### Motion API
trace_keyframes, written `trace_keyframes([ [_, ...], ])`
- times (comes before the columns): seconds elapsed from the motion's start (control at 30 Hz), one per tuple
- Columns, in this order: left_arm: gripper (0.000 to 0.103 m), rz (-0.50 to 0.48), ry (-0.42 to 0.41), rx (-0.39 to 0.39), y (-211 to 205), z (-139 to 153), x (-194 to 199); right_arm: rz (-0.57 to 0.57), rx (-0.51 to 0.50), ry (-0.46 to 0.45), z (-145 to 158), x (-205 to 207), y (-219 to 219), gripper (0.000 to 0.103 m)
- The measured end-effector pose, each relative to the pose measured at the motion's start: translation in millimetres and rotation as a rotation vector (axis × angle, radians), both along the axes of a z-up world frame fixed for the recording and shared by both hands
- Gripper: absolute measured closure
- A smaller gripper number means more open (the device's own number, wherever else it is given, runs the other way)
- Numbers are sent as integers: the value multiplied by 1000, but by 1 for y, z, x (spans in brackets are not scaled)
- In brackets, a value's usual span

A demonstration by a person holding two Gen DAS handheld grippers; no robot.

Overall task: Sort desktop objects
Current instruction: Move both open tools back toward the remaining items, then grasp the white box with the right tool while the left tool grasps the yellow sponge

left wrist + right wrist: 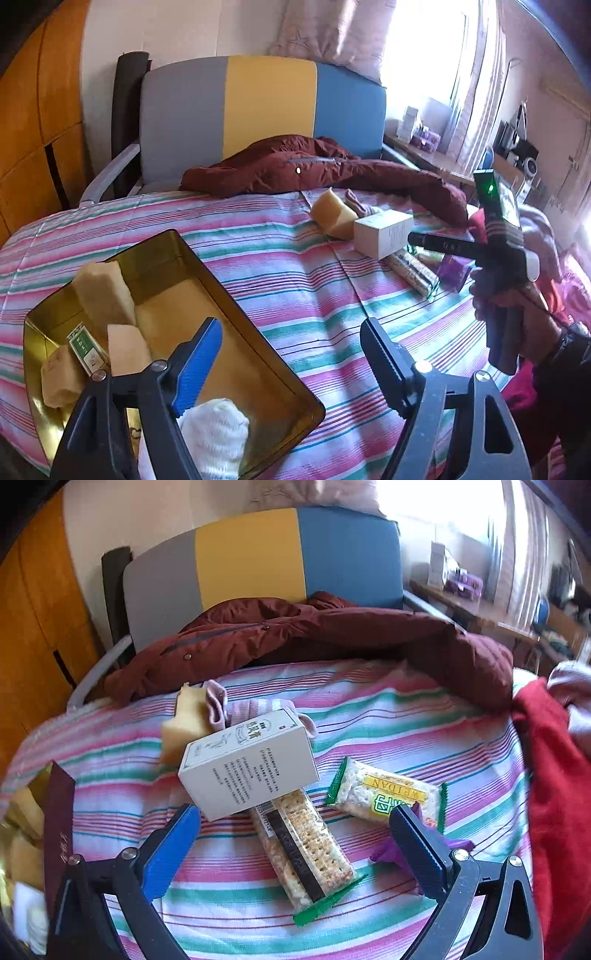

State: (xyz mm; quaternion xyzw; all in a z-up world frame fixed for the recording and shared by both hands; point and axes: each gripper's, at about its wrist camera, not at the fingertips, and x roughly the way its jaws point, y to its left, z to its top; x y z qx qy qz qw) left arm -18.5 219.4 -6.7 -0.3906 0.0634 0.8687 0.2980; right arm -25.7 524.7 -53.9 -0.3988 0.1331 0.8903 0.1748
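While the long clear-wrapped cracker pack with the green end seals [306,853] lies on the striped bedsheet [369,716] just below the white printed cardboard box [247,764], its upper end sits tucked under that box. The right gripper [295,849] hovers over the pack, fingers spread wide and empty. Closing here could snag the box, or crush the crackers. Left of the box, the left gripper [291,354], also wide and empty, hangs above the gold metal tin [258,306].
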Motion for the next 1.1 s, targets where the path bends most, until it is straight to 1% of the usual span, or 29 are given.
trace_keyframes([
  [0.2,24,-26,-24,-16,14,-8,-3,-6,-75,24,-9,-4,13,0],
  [0.37,24,-43,-41,-22,22,-11,-8,16,-121,38,-13,-9,18,0],
  [0.43,24,-47,-52,-24,25,-12,-11,18,-155,51,-13,-12,20,0],
  [0.57,24,-42,-56,-31,28,-14,-13,-2,-257,79,-18,-20,33,0],
  [0.77,24,-48,-71,-37,32,-18,-20,-34,-373,89,-32,-32,52,0],
  [0.87,24,-52,-80,-30,35,-19,-25,-26,-422,98,-36,-37,57,0],
  [0.97,20,-58,-81,-30,40,-19,-30,-17,-442,102,-39,-44,58,0],
  [1.1,20,-60,-97,-17,48,-19,-42,0,-480,102,-44,-52,59,0],
])
